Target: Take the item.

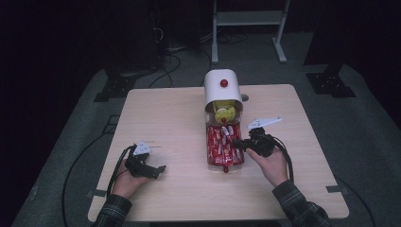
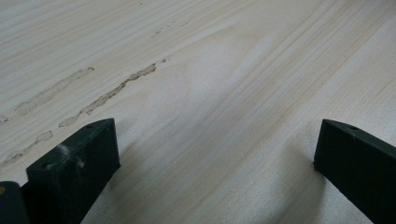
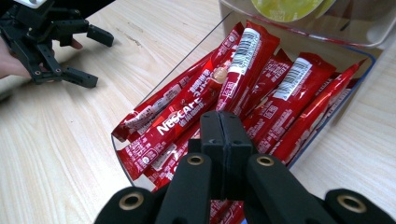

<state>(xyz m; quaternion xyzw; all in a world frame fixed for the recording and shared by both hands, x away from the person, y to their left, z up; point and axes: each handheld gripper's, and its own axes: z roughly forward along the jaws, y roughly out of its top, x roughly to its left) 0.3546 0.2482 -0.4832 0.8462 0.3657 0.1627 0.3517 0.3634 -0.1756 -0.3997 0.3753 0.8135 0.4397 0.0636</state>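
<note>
Jaws pressed together, the right gripper hovers over red packets; the left gripper rests wide apart on the near-left table.

Red sachets, white lid, pale wood

The sachets are glossy red with white lettering and white barcode patches, in a clear bin under a white lid with a red knob. Both tools are matte black; the counter is pale wood, finely streaked. The sleeves are dark plaid.
</note>
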